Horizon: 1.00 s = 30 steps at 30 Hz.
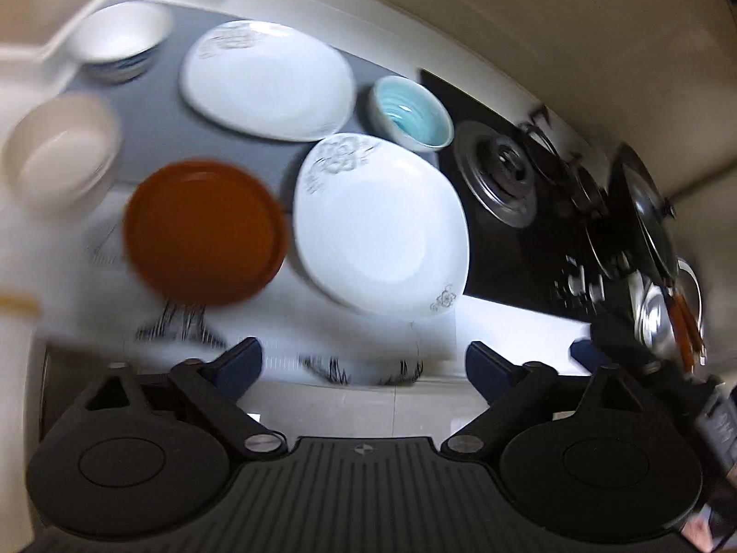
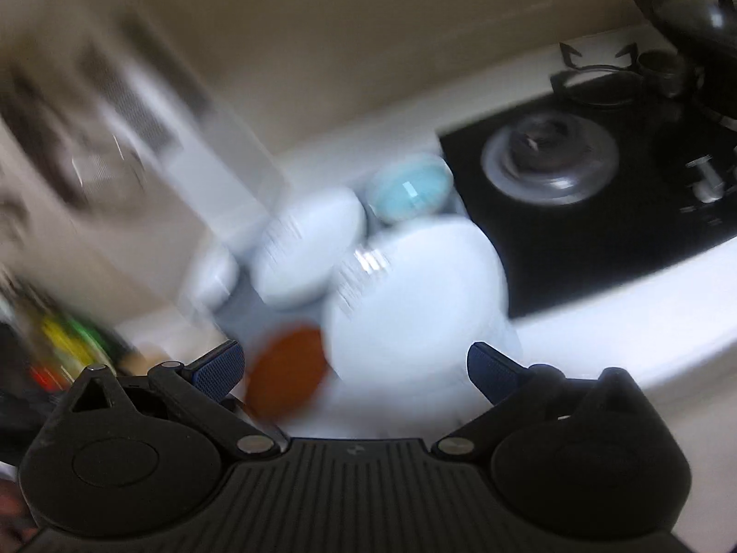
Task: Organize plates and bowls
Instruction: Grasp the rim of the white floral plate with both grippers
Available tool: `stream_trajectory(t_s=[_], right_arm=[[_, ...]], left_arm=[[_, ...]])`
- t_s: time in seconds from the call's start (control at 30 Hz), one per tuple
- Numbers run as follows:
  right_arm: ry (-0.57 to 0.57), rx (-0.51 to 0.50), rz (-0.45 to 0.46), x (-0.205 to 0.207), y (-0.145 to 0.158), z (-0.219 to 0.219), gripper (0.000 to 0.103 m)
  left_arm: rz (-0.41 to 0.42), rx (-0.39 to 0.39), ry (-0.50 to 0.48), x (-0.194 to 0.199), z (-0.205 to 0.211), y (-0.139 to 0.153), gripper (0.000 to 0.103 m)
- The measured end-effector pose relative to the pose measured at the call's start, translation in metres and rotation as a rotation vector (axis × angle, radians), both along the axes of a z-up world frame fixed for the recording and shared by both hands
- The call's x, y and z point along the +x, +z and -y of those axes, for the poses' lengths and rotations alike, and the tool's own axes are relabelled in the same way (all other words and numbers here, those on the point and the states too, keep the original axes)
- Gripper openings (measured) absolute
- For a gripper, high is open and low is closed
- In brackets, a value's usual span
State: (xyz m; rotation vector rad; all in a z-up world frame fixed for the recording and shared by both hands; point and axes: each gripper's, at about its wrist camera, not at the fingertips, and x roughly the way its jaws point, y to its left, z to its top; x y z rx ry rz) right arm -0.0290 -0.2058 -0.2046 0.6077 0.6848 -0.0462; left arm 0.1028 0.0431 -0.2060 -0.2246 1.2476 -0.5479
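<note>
Scanning the left wrist view from nine o'clock across: a cream bowl (image 1: 62, 150) sits at the far left edge, a white bowl (image 1: 117, 39) up at eleven o'clock, then a brown plate (image 1: 205, 232) near centre-left. Beyond it a white patterned plate (image 1: 267, 78) lies at twelve o'clock, a second white plate (image 1: 380, 235) at centre, and a turquoise bowl (image 1: 410, 113) just past its far rim. At three o'clock a black hob (image 1: 516, 193) carries a burner and pans. All the crockery rests on the counter (image 1: 506, 318), some of it on a grey mat (image 1: 152, 133).

The left gripper (image 1: 364, 359) has its jaws spread wide with nothing between them. The brown plate lies at about eleven o'clock from it, the nearer white plate at about twelve to one. The plates are roughly round, so no long axis constrains the approach; a rim grip looks likely, and the near rim of either plate seems the easiest target.

The right gripper (image 2: 354, 368) is likewise spread and empty. Its view is heavily blurred, yet it shows the nearer white plate almost straight ahead, so the right hand seems better lined up with that plate, the left with the brown one. Only the left view shows the two far-left bowls clearly; only the right view shows a blurred rack-like shape (image 2: 138, 106) at ten o'clock.
</note>
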Motion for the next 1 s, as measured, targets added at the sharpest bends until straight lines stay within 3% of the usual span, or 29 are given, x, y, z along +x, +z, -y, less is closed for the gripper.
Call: stream_trajectory(t_s=[0.1,0.17,0.23,0.3,0.37,0.5,0.6,0.77,0.87,0.93,1.0], right_arm=[[-0.011,-0.119,-0.083,0.024,-0.003,0.006,0.103],[-0.029,-0.095,-0.135,0.04,-0.007,0.018,0.103],[-0.056,-0.069,-0.202,0.059,-0.013,0.032,0.103],[-0.069,-0.041,-0.206,0.073,-0.019,0.043,0.103],[-0.078,-0.044,-0.241,0.087,-0.026,0.049,0.103],[-0.122,0.021,-0.268,0.1,-0.044,0.059,0.103],[-0.144,0.099,-0.289,0.101,-0.06,0.067,0.102],[-0.187,0.131,-0.348,0.101,-0.08,0.081,0.082],[-0.187,0.156,-0.353,0.103,-0.091,0.093,0.066],[-0.201,0.157,-0.371,0.106,-0.099,0.099,0.056],[-0.225,0.175,-0.388,0.108,-0.109,0.107,0.045]], left_arm=[[-0.035,0.023,-0.059,0.042,0.012,-0.01,0.078],[-0.054,0.033,-0.078,0.071,0.019,-0.019,0.063],[-0.092,0.044,-0.088,0.1,0.025,-0.032,0.054],[-0.146,0.048,-0.086,0.128,0.028,-0.051,0.052],[-0.196,0.049,-0.1,0.15,0.032,-0.069,0.041],[-0.259,0.057,-0.15,0.182,0.046,-0.097,0.038],[-0.255,0.058,-0.176,0.195,0.058,-0.108,0.038],[-0.294,0.072,-0.161,0.206,0.069,-0.129,0.039],[-0.325,0.072,-0.172,0.206,0.076,-0.14,0.038],[-0.394,0.084,-0.142,0.206,0.077,-0.147,0.035],[-0.389,0.109,-0.147,0.203,0.081,-0.148,0.035]])
